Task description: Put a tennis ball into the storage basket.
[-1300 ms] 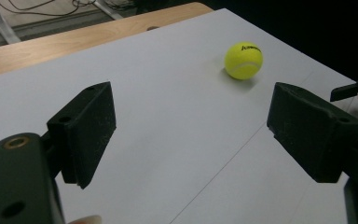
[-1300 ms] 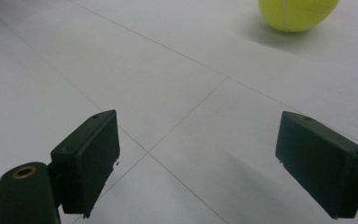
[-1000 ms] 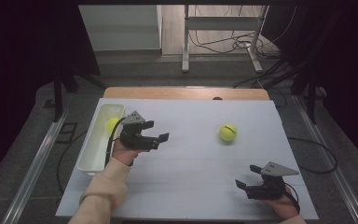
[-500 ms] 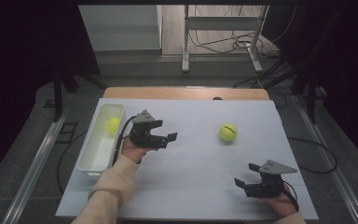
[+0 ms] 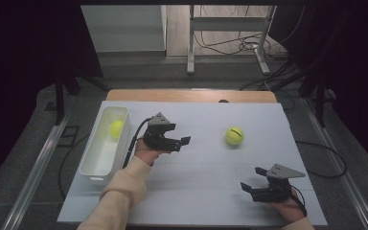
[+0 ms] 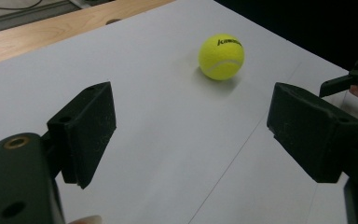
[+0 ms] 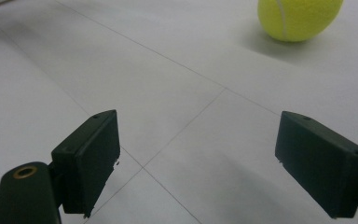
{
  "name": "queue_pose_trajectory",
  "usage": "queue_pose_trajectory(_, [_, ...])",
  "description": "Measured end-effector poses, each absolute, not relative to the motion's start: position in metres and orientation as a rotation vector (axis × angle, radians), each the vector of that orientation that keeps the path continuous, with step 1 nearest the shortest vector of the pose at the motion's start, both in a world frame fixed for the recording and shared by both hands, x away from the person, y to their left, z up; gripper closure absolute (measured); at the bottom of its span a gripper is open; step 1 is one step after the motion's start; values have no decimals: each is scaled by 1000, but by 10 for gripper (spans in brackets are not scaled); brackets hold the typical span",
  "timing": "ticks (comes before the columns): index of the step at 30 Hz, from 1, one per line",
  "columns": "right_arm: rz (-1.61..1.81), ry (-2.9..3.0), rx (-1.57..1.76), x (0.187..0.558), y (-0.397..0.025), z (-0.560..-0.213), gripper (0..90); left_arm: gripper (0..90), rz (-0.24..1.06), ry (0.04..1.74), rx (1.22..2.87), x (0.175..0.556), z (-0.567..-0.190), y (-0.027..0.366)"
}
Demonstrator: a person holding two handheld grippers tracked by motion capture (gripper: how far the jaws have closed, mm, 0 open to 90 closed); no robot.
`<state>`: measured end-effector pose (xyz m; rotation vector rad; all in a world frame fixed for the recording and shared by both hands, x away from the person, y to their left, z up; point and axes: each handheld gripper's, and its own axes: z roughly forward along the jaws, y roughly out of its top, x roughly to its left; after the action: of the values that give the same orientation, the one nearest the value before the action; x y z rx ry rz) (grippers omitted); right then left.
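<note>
A yellow tennis ball (image 5: 234, 135) lies on the white table top (image 5: 206, 167), right of centre. My left gripper (image 5: 184, 142) is open and empty, a short way left of that ball and pointing at it; the ball (image 6: 221, 56) sits ahead between its spread jaws. A second yellow ball (image 5: 116, 128) rests inside the white tray (image 5: 97, 167) at the table's left. Near the front right edge my right gripper (image 5: 249, 184) is open with nothing in it, and the loose ball (image 7: 298, 17) appears at the upper right of the right gripper view.
The long white tray runs along the left edge of the table. A wooden strip (image 5: 191, 95) borders the far edge. Beyond it stand a metal stand (image 5: 230, 28) and floor cables (image 5: 220, 45). Bare white surface lies between the two grippers.
My left gripper has moved right, away from the tray and toward the loose ball. The right gripper has stayed where it was, and both balls are unmoved.
</note>
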<state>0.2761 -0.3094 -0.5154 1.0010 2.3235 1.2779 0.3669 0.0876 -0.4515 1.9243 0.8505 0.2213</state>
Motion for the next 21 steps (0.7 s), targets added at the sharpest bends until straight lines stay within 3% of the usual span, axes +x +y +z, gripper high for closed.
queue_pose_trajectory(21, [1279, 2308, 1000, 277, -309, -515, 144, 161, 216, 799, 1972, 376, -457, 64])
